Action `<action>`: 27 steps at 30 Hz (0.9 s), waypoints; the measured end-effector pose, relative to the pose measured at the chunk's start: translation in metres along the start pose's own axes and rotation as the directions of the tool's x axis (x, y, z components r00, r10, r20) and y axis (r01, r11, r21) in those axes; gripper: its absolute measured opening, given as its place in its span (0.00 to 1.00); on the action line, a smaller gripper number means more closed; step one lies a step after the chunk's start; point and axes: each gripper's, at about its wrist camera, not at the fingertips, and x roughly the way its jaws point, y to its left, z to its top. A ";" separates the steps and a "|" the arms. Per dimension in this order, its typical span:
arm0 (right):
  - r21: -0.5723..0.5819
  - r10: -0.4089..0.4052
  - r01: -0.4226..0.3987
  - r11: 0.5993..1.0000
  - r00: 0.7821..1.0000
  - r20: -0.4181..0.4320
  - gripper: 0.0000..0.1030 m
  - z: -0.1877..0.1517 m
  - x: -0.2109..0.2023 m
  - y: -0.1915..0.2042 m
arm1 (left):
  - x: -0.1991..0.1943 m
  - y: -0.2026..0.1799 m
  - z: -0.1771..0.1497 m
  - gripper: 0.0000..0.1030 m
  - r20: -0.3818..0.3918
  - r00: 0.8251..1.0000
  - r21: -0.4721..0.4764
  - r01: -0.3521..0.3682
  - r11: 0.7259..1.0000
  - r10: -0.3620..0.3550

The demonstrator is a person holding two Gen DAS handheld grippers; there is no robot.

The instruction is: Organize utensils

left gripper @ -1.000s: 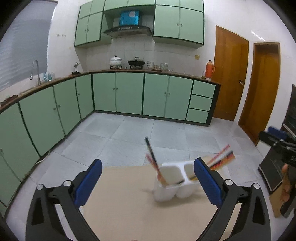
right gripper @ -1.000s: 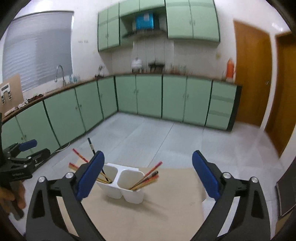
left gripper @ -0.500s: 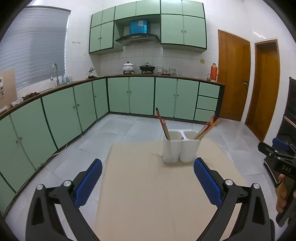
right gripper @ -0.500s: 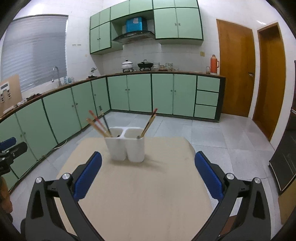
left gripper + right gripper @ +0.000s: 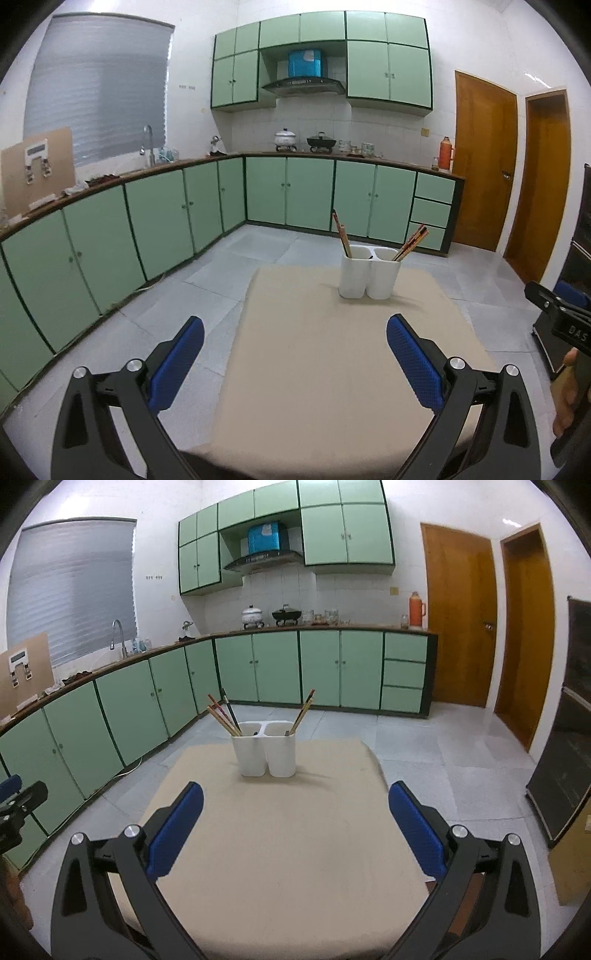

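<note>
A white two-compartment utensil holder (image 5: 369,272) (image 5: 264,748) stands upright near the far end of the beige table (image 5: 332,369) (image 5: 280,842). Several chopsticks (image 5: 341,234) (image 5: 223,716) lean in its left compartment and a few chopsticks (image 5: 413,240) (image 5: 303,709) in its right. My left gripper (image 5: 295,363) is open and empty, well short of the holder. My right gripper (image 5: 295,829) is open and empty, also short of it. The right gripper also shows at the left wrist view's right edge (image 5: 554,306), the left gripper at the right wrist view's left edge (image 5: 18,801).
Green kitchen cabinets (image 5: 147,705) line the left and far walls around a grey tiled floor (image 5: 424,760). Two wooden doors (image 5: 458,616) stand at the right. A dark appliance (image 5: 569,738) stands at the far right beside the table.
Both grippers have pulled back and levelled out, so the holder now sits farther away. Both stay open and empty. The holder and chopsticks have not moved.
</note>
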 end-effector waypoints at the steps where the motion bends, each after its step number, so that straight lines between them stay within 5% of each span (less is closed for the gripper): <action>1: -0.001 -0.007 0.007 1.000 1.000 0.004 0.95 -0.002 -0.009 0.001 | -0.012 0.002 -0.002 0.94 0.011 1.000 -0.006 -0.011 1.000 0.011; 17: -0.022 -0.045 0.046 0.999 0.997 0.064 0.95 -0.045 -0.124 0.017 | -0.117 0.010 -0.049 0.94 0.033 0.999 -0.048 -0.027 0.998 0.029; 27: -0.045 -0.047 0.053 0.998 0.991 0.128 0.95 -0.046 -0.151 0.027 | -0.147 0.021 -0.054 0.94 0.079 0.994 -0.077 -0.071 0.995 0.077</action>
